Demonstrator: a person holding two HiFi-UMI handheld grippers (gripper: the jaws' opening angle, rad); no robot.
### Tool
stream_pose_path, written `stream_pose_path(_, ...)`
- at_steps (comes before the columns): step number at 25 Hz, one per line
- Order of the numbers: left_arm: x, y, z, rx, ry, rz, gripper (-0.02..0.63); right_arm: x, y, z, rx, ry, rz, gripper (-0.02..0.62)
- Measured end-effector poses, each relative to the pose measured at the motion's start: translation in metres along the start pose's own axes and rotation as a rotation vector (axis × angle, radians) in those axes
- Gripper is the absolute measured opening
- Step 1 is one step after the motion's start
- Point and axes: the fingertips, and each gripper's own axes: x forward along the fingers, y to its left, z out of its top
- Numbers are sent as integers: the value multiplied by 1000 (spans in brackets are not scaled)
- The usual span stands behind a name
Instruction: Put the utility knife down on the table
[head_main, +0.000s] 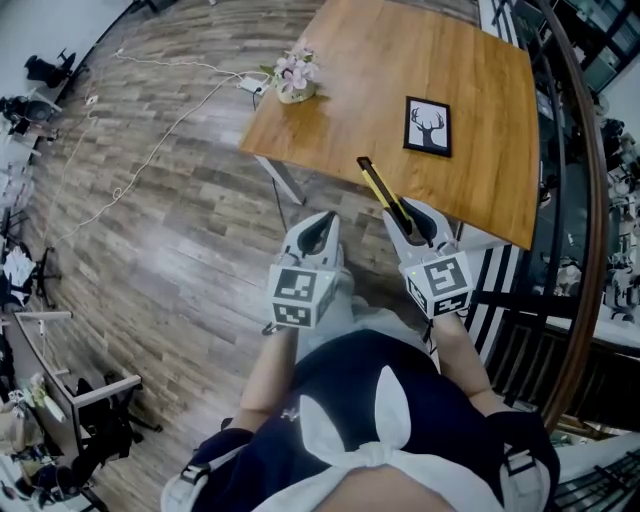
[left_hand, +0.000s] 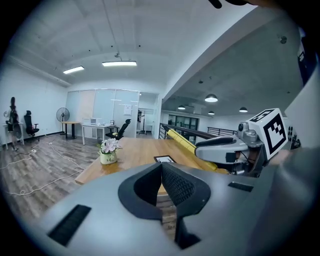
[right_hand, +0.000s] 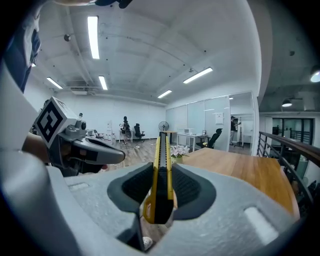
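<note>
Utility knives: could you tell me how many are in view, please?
1: the yellow utility knife is clamped in the right gripper, pointing over the wooden table's near edge; no other shows.

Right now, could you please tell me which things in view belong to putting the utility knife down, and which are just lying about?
Part of the job:
utility knife, clamped in the jaws of the right gripper; wooden table, where it goes.

Just lying about:
flower pot and framed deer picture on the table; left gripper, jaws shut and empty.
</note>
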Motion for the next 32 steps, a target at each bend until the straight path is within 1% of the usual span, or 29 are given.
stream_pose_path(8, 47, 48, 11, -15, 13, -1, 18, 59, -37, 10, -3, 11, -16, 115)
stream_pose_path(17, 102, 114, 48, -7, 10, -20, 18, 133, -76, 51, -27, -9, -39, 115)
stream_pose_path(21, 121, 138, 60, -3, 6, -33, 18, 162, -86, 68, -37, -29, -47, 115)
stream_pose_path(28, 150, 176, 75, 13, -3, -57, 18, 207, -103, 86, -51, -56, -70, 115)
stream_pose_path(32, 163, 197, 79, 15, -6, -67, 18, 228, -110, 88, -48, -55, -87, 115)
